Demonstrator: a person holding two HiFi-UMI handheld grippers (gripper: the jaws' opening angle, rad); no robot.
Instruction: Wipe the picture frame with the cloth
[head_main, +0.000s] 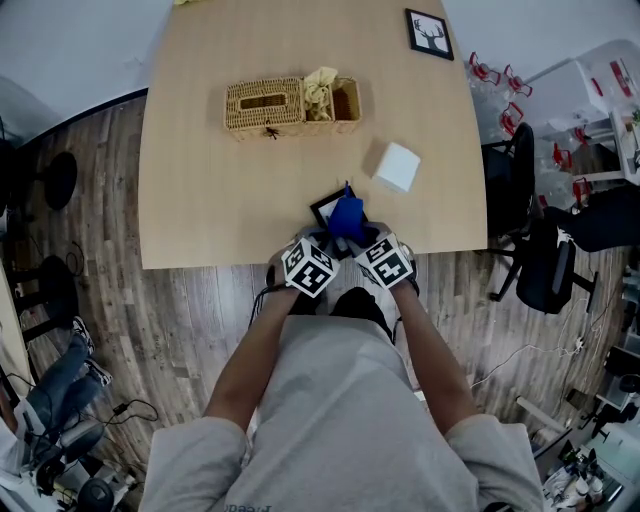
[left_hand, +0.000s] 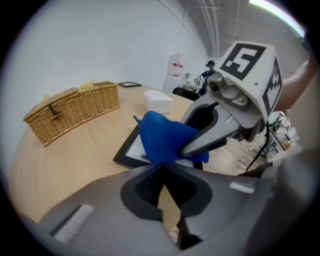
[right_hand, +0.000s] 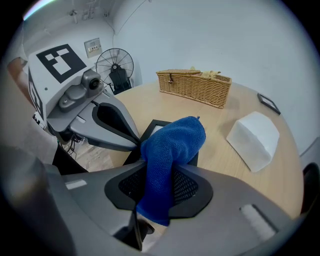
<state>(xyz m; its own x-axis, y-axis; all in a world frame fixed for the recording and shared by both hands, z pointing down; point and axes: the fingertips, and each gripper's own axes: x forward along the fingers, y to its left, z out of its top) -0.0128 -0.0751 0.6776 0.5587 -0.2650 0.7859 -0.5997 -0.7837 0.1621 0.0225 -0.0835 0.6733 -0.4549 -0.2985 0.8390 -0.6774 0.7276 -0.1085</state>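
Right claw (right_hand: 159, 171) grips the cloth (right_hand: 173, 142) atop the picture frame (left_hand: 131, 147) at the worktop's (head_main: 220, 190) six o'clock — left claw (left_hand: 161, 169) pinches its edge; wiping seemingly unfinished.

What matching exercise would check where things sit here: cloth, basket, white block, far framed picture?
Things:
1 blue cloth
2 wicker basket
3 white block
4 far framed picture

Places:
A far right corner of the table
B clamped between the jaws of the right gripper
C alone, right of the basket, closer to the near edge
D centre of the far half

Pairs: 1-B, 2-D, 3-C, 4-A
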